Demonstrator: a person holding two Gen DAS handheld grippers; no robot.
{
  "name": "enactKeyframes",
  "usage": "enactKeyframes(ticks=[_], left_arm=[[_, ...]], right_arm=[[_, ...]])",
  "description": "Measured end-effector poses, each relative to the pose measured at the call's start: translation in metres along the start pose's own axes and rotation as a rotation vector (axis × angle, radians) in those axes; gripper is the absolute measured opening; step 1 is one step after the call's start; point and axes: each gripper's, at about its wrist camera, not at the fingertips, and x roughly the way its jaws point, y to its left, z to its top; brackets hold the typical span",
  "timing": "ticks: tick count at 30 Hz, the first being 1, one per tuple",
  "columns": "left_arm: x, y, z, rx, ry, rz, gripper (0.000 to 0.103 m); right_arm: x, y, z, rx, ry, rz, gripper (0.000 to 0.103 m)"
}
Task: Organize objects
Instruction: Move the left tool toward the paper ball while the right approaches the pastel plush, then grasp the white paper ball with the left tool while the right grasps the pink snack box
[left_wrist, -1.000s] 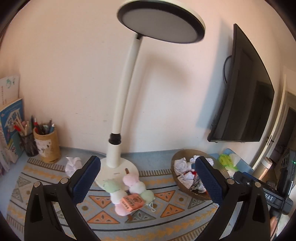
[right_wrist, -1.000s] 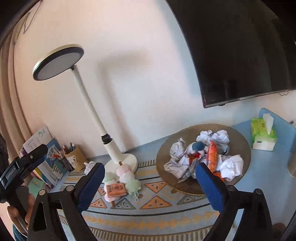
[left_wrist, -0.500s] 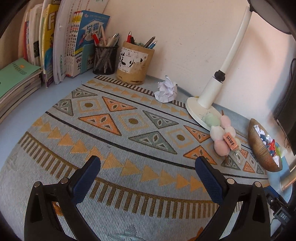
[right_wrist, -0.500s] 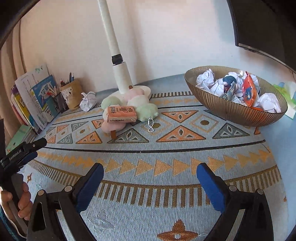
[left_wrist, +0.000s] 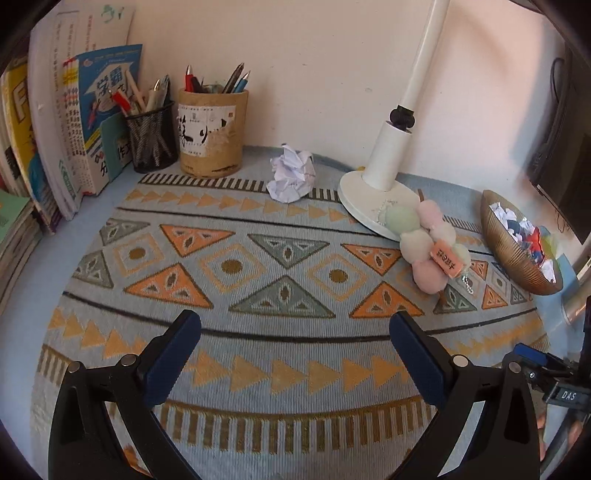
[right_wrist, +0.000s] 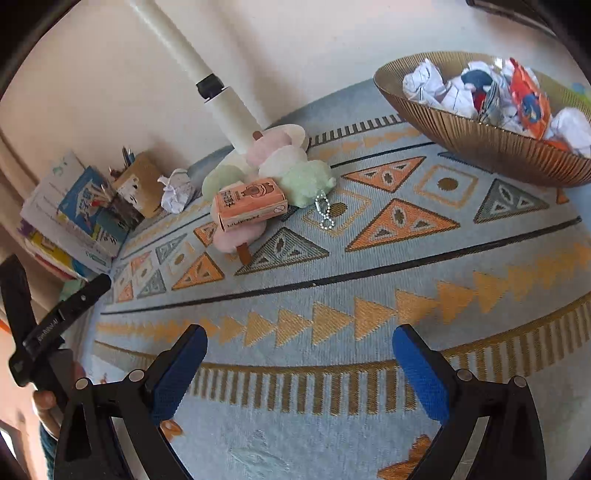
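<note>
A crumpled white paper ball (left_wrist: 291, 173) (right_wrist: 176, 190) lies on the patterned mat beside the lamp base (left_wrist: 376, 199). A plush skewer of pastel balls (left_wrist: 424, 240) (right_wrist: 273, 170) rests against that base, with a small orange box (left_wrist: 446, 257) (right_wrist: 251, 204) lying on top of it. A gold ribbed bowl (left_wrist: 517, 258) (right_wrist: 480, 136) at the right holds several crumpled papers and wrappers. My left gripper (left_wrist: 295, 328) hovers open over the near mat, nothing between its blue pads. My right gripper (right_wrist: 299, 343) is open too, short of the plush.
A brown pen cup (left_wrist: 212, 133) and a black mesh pen holder (left_wrist: 151, 136) stand at the back left beside upright books (left_wrist: 74, 122). The patterned mat (left_wrist: 258, 266) covers the desk. A dark monitor (left_wrist: 569, 147) hangs at the right. A hand (right_wrist: 44, 398) holds the other gripper's handle.
Both cameras have tilted down from the wall and lamp head to the desk mat. The right gripper has come closer to the plush and bowl. Nothing was grasped.
</note>
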Motion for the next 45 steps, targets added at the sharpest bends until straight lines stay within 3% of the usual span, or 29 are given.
enactKeyframes(ticks=[4,8,11,15,17,18,20,22,23,25,28,31,33,35,41,45], left_arm=[[0.026,0.001,0.052,0.110,-0.033,0.035,0.102],[0.081,0.001,0.091,0.131,0.034,-0.019,0.102],[0.125,-0.001,0.110,0.140,0.089,-0.003,0.102],[0.151,0.001,0.119,0.119,0.084,-0.036,0.101],[0.155,0.002,0.118,0.121,0.070,-0.042,0.099],[0.155,0.003,0.116,0.119,0.058,-0.041,0.095],[0.154,0.006,0.117,0.113,0.062,-0.058,0.071],[0.154,0.011,0.118,0.091,0.060,-0.058,0.065],[0.155,0.014,0.119,0.080,0.066,-0.067,0.057],[0.152,0.017,0.119,0.061,0.067,-0.109,0.051],[0.151,0.016,0.119,0.069,0.062,-0.082,0.051],[0.147,0.013,0.118,0.081,0.048,-0.079,0.044],[0.144,0.010,0.116,0.096,0.039,-0.067,0.042],[0.135,0.005,0.111,0.122,0.017,-0.056,0.041],[0.090,-0.011,0.089,0.165,-0.043,-0.053,0.041],[0.031,-0.022,0.071,0.182,-0.078,-0.098,0.041]], right_arm=[[0.019,0.013,0.031,0.161,0.022,0.110,0.101],[0.040,0.030,0.060,0.212,0.011,0.102,0.101],[0.059,0.035,0.075,0.245,0.022,0.083,0.101],[0.083,0.042,0.096,0.282,0.053,0.087,0.098],[0.086,0.050,0.101,0.258,0.025,0.050,0.089],[0.086,0.056,0.102,0.226,0.013,0.023,0.084],[0.090,0.066,0.101,0.175,-0.003,-0.017,0.067],[0.095,0.072,0.097,0.132,0.008,-0.036,0.061],[0.095,0.070,0.093,0.119,0.014,-0.037,0.060],[0.094,0.069,0.088,0.104,0.005,-0.039,0.060],[0.088,0.064,0.082,0.080,-0.011,-0.024,0.060],[0.090,0.062,0.074,0.037,-0.009,-0.044,0.060],[0.092,0.059,0.070,0.023,-0.010,-0.045,0.046],[0.082,0.059,0.067,0.008,-0.033,-0.042,0.046],[0.004,0.063,0.056,-0.097,-0.174,0.008,0.044],[-0.050,0.053,0.044,-0.123,-0.206,-0.009,0.044]])
